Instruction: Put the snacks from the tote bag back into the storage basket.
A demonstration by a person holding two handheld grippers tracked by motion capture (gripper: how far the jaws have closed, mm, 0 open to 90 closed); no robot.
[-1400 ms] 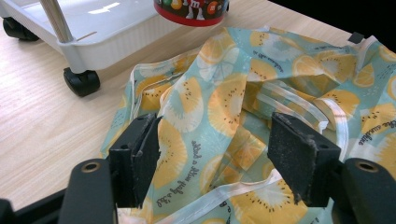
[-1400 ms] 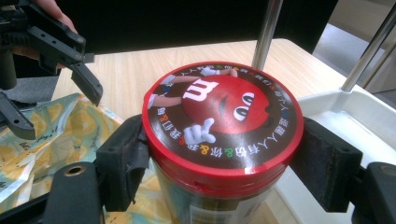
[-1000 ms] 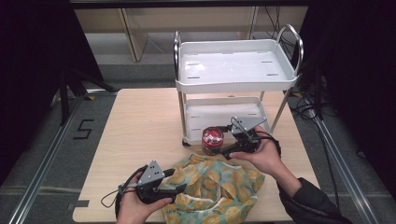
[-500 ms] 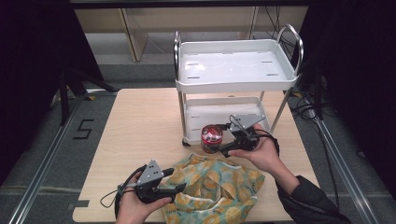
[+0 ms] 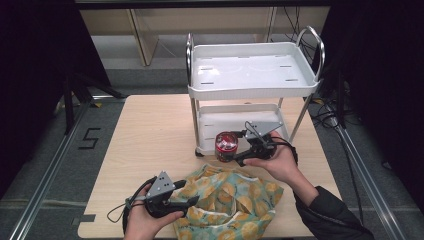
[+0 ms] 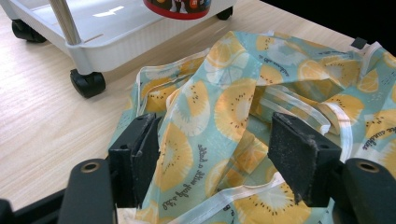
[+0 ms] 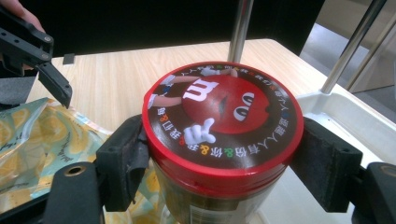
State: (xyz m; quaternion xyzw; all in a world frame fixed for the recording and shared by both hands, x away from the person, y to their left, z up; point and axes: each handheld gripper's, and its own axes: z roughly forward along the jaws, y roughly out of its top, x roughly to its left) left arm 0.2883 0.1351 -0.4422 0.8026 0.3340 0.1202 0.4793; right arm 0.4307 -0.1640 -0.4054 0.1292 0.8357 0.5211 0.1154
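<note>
Red-lidded clear candy jar [image 7: 223, 122]

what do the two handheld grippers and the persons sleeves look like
Both the left gripper and the right gripper are black, each topped by a grey three-cornered plate with small holes and trailing a thin black cable. Their jaws are blocky black pads with rough, slightly worn faces on arms with round pivot holes. The right forearm wears a dark sleeve.
</note>
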